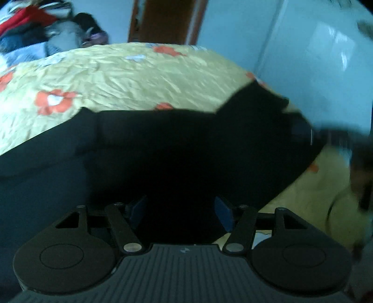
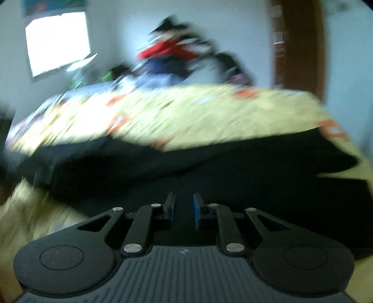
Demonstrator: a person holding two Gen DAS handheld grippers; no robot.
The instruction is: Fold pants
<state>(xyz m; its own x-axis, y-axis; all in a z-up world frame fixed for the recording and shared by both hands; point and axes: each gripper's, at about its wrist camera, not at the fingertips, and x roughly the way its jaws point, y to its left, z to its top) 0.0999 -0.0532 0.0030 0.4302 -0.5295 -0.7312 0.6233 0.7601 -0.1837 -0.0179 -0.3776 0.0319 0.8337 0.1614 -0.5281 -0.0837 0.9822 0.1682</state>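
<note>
The pants [image 1: 186, 149] are dark, almost black. They lie on a bed [image 1: 130, 79] with a yellow cover that has orange flowers on it. In the left wrist view the pants fill the middle and lower part of the picture and run from the left edge to the right side. One end sticks up toward the right edge of the bed.

The left gripper [image 1: 181, 211] is at the bottom middle of that view. Its two blue pads [image 1: 223, 209] are spread wide apart. Only the dark pants show in the gap, and the pads do not press on them.

In the right wrist view the picture is very blurry. The pants [image 2: 233, 167] make a wide dark band across the middle, with the yellow bed [image 2: 209, 116] behind them. The right gripper [image 2: 184, 209] is at the bottom middle. Its pads [image 2: 197, 211] are close, with a thin gap between them. Whether any cloth is pinched there is too dark to tell.

A pile of clothes [image 2: 170, 58] in red, blue and black sits at the far side of the bed, in the upper middle. A bright window [image 2: 58, 42] is at the upper left. A brown door [image 1: 167, 21] shows at the top middle of the left wrist view, in a pale blue wall [image 1: 303, 58].
</note>
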